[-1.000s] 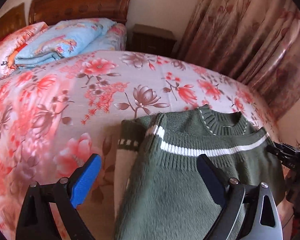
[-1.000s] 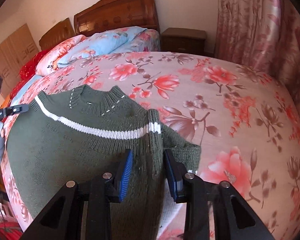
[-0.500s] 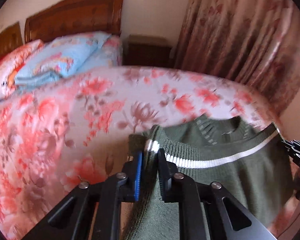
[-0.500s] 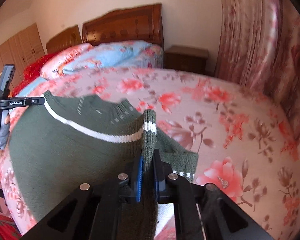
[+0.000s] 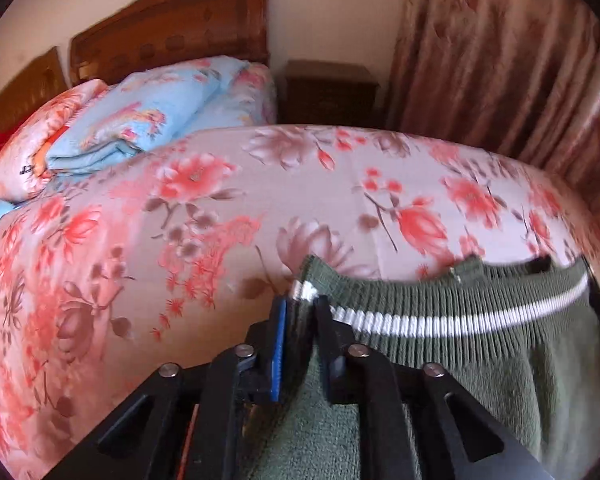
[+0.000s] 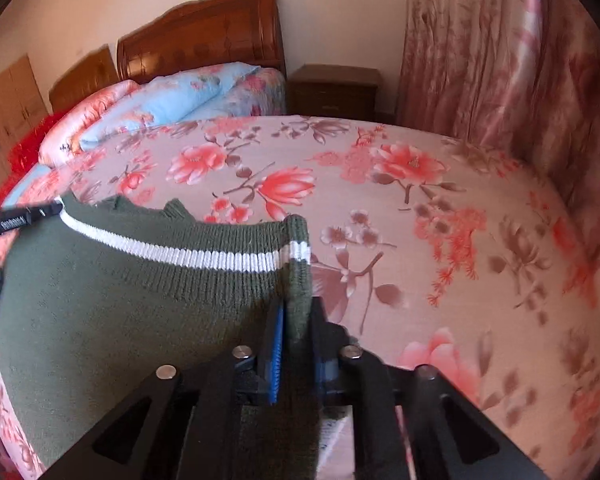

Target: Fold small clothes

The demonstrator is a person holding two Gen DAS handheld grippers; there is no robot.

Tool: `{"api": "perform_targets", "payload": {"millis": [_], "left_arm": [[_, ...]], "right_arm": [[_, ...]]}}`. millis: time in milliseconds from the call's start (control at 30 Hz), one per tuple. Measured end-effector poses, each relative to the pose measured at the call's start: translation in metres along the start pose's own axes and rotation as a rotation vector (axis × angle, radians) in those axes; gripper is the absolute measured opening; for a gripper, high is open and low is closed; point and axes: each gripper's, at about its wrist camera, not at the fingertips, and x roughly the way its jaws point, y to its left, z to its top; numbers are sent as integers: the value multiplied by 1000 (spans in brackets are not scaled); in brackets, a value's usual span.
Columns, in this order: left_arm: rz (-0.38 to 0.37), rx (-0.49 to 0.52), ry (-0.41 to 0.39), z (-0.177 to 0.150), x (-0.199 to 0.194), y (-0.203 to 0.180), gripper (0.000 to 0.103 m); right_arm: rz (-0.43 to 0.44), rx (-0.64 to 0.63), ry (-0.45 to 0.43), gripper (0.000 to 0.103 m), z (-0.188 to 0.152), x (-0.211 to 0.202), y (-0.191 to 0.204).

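A dark green knit sweater (image 5: 460, 360) with a white chest stripe is held up above the floral bed. My left gripper (image 5: 300, 312) is shut on its left shoulder edge. My right gripper (image 6: 296, 312) is shut on the opposite shoulder edge of the sweater (image 6: 120, 312). The stripe is stretched taut between the two grips and the body hangs toward me. The left gripper also shows at the left edge of the right wrist view (image 6: 24, 216). The sleeves are hidden.
The bed's pink floral cover (image 5: 180, 220) spreads ahead. Folded blue and pink quilts (image 5: 140, 120) lie by the wooden headboard (image 5: 172, 20). A dark nightstand (image 5: 328, 92) and flowered curtains (image 5: 520, 60) stand at the back right.
Both grippers closed on the sweater's shoulders, then lifted it off the bed. The neckline now hangs stretched between them and the folded sleeve is out of sight.
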Motion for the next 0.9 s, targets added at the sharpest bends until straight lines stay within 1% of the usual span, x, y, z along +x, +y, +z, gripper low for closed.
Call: {"api": "perform_targets", "payload": {"millis": [33, 100, 167, 200, 233, 300, 333, 367, 433, 467, 533, 567, 600, 633, 667, 700, 733, 767, 800, 900], "left_arm": [[12, -10, -9, 0, -3, 1, 103], [86, -45, -74, 1, -18, 9, 103], [129, -56, -134, 0, -35, 9, 103], [125, -55, -165, -2, -47, 6, 103], [104, -51, -194, -4, -59, 0, 103], [64, -32, -243, -9, -75, -12, 103], [47, -12, -256, -12, -80, -24, 103], [36, 5, -253, -15, -82, -32, 103], [5, 56, -210, -19, -76, -55, 103], [-6, 80, -180, -22, -71, -67, 103], [14, 134, -101, -29, -49, -81, 103], [36, 157, -46, -33, -33, -83, 103], [43, 157, -16, -37, -23, -81, 103], [33, 134, 24, -39, -13, -75, 103], [-30, 80, 44, -37, -10, -64, 103], [-85, 19, 22, -33, -15, -52, 103], [-113, -16, 8, -31, -17, -44, 103], [-116, -12, 8, -32, -17, -43, 103], [-108, 20, 11, -34, -15, -45, 103], [-42, 117, 15, -40, -14, -61, 103]], "right_arm": [[8, 17, 0, 17, -1, -2, -2], [19, 41, 21, 20, 0, -7, -7], [-24, 30, 25, 21, 4, -20, -1], [-59, 11, 9, 21, 6, -30, 6], [-63, -5, -13, 25, 9, -40, 14], [-28, -17, -48, 31, 12, -50, 29], [-3, -19, -63, 32, 13, -53, 41], [23, -23, -67, 32, 13, -51, 54], [64, -34, -28, 32, 10, -36, 78], [71, -45, -7, 32, 7, -27, 89], [56, -98, 46, 32, -1, -5, 109], [25, -129, 72, 32, -6, 5, 117], [-6, -172, 17, 33, -12, 6, 122], [-3, -182, 2, 33, -14, 6, 121], [25, -156, 3, 33, -14, 6, 115], [56, -114, 11, 33, -12, 5, 106], [63, -83, 17, 33, -11, 5, 98], [50, -58, 16, 33, -10, 3, 92], [22, -26, 14, 33, -10, 2, 84], [-22, 51, -8, 31, -12, -5, 64]]}}
